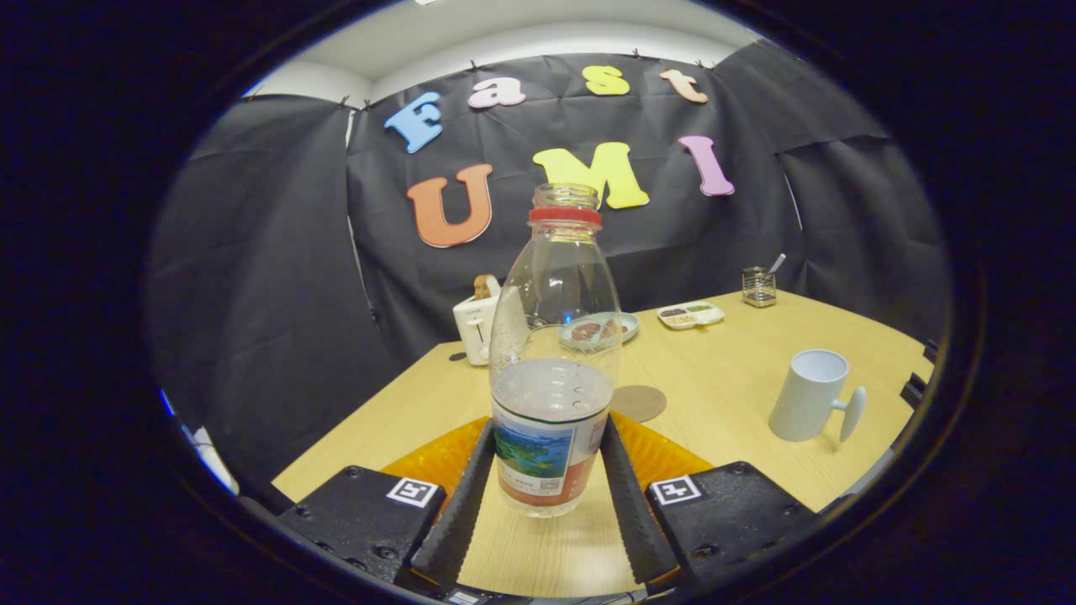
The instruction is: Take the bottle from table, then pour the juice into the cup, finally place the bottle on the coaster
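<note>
A clear plastic bottle with a red neck ring and no cap stands upright between my fingers, roughly half full of clear liquid. My gripper is shut on it, both fingers pressing the sides of its label. Whether its base touches the wooden table I cannot tell. A round brown coaster lies flat on the table just beyond the bottle, slightly to the right. Farther right stands a white cup, upright, with its handle pointing right.
Toward the back of the table are a white toaster on the left, a plate behind the bottle, a small divided dish, and a glass jar with a spoon. Black cloth walls close in the far sides.
</note>
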